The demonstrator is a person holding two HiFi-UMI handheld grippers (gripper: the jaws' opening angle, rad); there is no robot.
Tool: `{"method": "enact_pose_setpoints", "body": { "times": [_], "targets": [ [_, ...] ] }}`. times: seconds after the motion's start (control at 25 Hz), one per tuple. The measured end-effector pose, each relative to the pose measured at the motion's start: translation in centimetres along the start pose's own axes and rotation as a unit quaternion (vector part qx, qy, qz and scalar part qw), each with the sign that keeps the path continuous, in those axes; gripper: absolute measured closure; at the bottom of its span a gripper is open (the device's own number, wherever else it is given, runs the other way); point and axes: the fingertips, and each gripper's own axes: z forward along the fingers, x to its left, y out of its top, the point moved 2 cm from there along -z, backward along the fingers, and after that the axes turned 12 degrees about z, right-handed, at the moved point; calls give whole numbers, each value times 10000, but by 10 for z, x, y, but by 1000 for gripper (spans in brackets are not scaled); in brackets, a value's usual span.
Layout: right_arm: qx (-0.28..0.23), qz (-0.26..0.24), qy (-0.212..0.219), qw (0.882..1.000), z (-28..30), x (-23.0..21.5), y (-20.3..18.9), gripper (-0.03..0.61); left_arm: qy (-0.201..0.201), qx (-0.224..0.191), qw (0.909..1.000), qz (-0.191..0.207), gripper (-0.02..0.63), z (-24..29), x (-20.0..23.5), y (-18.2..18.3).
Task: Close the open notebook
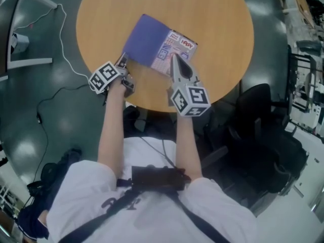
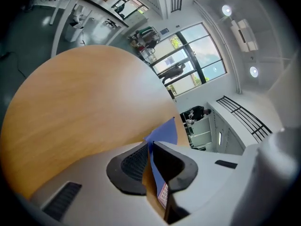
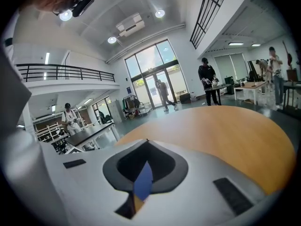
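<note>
- Head view: notebook (image 1: 166,47) lies open on the table's (image 1: 217,24) near half, blue cover (image 1: 147,40) raised at left.
- Left gripper view: left gripper (image 2: 149,147), 2 jaws clamped on that cover.
- Right gripper view: right gripper (image 3: 146,142), jaws pinched on a blue sliver of the notebook.

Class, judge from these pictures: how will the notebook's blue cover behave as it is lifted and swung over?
Probably floppy: the cover is a thin sheet, seen edge-on between the left hand-held gripper's pads. Likely light: one corner pinch holds it raised. The notebook may slide on the smooth table, hence perhaps the right hand-held gripper resting on it.
</note>
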Motion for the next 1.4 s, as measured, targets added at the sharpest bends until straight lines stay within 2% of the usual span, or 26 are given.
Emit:
{"method": "enact_pose_setpoints", "body": {
  "times": [0.16,0.36,0.52,0.72,0.88,1.0,1.16,1.4],
  "targets": [
    [-30,-1,-44,10000,-4,-1,1,561,-34,4,9998,183,583,-2,-5,0],
    [-111,7,-60,9999,-9,3,2,561,-314,-48,9984,474,594,-12,-24,2],
    [-189,-9,-88,9998,-12,7,2,561,-603,39,9941,900,597,-21,-45,3],
    [-258,54,-157,9995,-14,8,2,561,-929,153,9881,1213,597,-34,-73,-3],
    [-329,89,-230,9992,-18,7,5,561,-1319,327,9777,1598,597,-39,-92,-16],
    [-398,222,-441,9980,-27,-10,4,561,-1543,536,9681,1900,597,-41,-103,-27],
    [-559,409,-768,9946,-41,-31,5,561,-1753,775,9608,2003,597,-39,-115,-39],
    [-708,533,-984,9912,-56,-40,1,561,-1992,1217,9509,2031,597,-32,-130,-71]
  ]
}}
